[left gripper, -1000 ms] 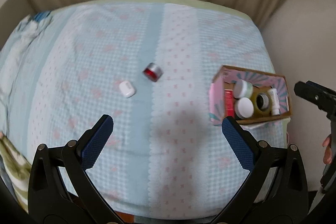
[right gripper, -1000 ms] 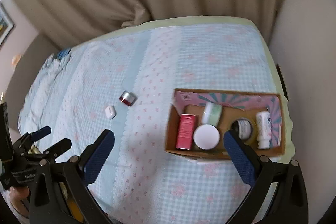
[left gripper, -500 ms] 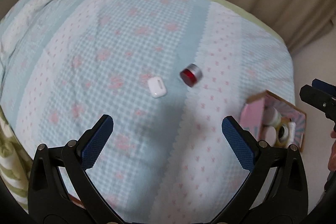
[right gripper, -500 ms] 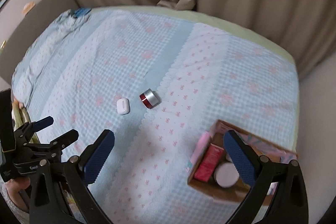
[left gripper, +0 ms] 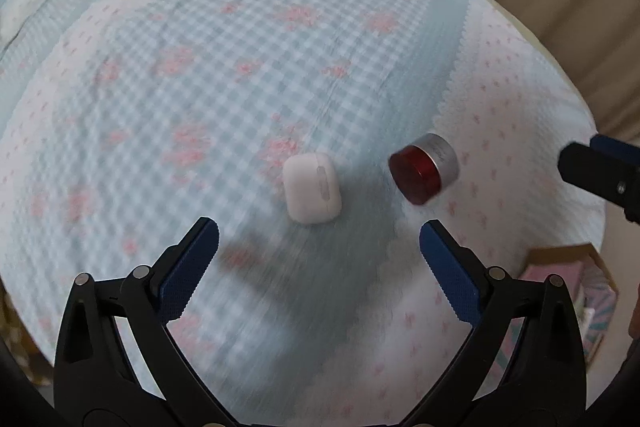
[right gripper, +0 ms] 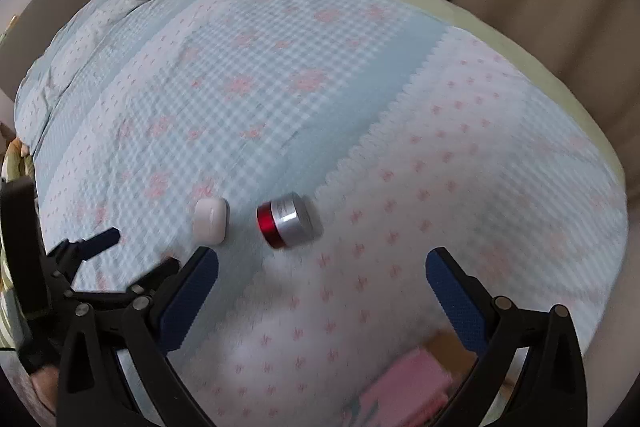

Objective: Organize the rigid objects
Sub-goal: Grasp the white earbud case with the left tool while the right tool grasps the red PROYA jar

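At the bed's edge, a cardboard box (left gripper: 576,267) holds blurred items.

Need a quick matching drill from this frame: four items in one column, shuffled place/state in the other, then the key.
Items:
1. white earbud case
2. red and silver jar
3. left gripper
4. cardboard box

Descriptions:
A. jaws wide open, holding nothing
B. only partly in view at the picture's lower right edge
C. lying on its side on the bedspread, red end toward the case
D. flat on the checked fabric, just ahead of the left gripper

Pairs: 1-D, 2-C, 3-A, 4-B
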The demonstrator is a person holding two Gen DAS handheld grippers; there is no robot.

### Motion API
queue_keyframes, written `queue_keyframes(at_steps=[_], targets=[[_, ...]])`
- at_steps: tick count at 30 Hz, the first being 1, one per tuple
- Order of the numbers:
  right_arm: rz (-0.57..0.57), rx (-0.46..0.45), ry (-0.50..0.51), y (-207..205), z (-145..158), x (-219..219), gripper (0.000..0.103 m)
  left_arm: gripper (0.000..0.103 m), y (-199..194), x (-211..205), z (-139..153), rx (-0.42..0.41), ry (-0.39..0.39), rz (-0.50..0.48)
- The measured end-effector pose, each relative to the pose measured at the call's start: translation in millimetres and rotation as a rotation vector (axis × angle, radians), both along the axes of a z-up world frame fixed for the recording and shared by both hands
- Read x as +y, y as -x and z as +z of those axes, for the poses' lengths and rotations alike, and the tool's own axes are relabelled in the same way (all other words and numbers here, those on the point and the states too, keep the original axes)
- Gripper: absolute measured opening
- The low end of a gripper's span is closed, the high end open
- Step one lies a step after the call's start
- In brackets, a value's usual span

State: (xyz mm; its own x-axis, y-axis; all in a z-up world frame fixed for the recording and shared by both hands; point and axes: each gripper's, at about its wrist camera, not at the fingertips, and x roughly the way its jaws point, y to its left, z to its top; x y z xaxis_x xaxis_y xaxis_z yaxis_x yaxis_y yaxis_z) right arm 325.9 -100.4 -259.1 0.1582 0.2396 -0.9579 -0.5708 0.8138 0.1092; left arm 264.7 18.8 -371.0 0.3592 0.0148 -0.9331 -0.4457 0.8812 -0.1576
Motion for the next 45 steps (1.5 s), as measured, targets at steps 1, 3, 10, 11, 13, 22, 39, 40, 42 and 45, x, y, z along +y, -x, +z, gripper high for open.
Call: queue_keyframes(at_steps=[1, 3, 10, 11, 13, 22, 39, 40, 42, 45], targets=[[0.012, 0.005, -0.007, -4, -6, 4, 0.103, 0.1, -3, -2, -5, -0.004, -0.002, 0.002], [0.043, 0.024, -0.018, -11, -22, 13, 0.103, 0.094, -9, -4, -19, -0.007, -0.013, 0.011], [0.129, 0.091, 0.028, -19, -71, 45, 0.096, 0.085, -23, 9, -59, 0.012, 0.028, 0.086], [0.133, 0.097, 0.042, -19, -77, 48, 0.096, 0.084, -23, 12, -62, 0.012, 0.037, 0.095], [0.136, 0.112, 0.063, -21, -87, 53, 0.092, 0.084, -25, 17, -68, 0.01, 0.056, 0.114], [0.137, 0.21, 0.121, -29, -129, 68, 0.075, 0.062, -40, 18, -78, 0.056, 0.034, 0.072], [0.173, 0.233, 0.174, -15, -146, 84, 0.04, 0.041, -26, 41, -66, 0.021, 0.087, 0.034], [0.168, 0.232, 0.172, -14, -144, 84, 0.039, 0.041, -23, 42, -63, 0.016, 0.084, 0.03], [0.156, 0.224, 0.167, -12, -137, 84, 0.039, 0.041, -20, 48, -55, 0.003, 0.079, 0.026], [0.13, 0.217, 0.146, -2, -125, 88, 0.039, 0.041, -18, 52, -40, -0.015, 0.072, 0.018]])
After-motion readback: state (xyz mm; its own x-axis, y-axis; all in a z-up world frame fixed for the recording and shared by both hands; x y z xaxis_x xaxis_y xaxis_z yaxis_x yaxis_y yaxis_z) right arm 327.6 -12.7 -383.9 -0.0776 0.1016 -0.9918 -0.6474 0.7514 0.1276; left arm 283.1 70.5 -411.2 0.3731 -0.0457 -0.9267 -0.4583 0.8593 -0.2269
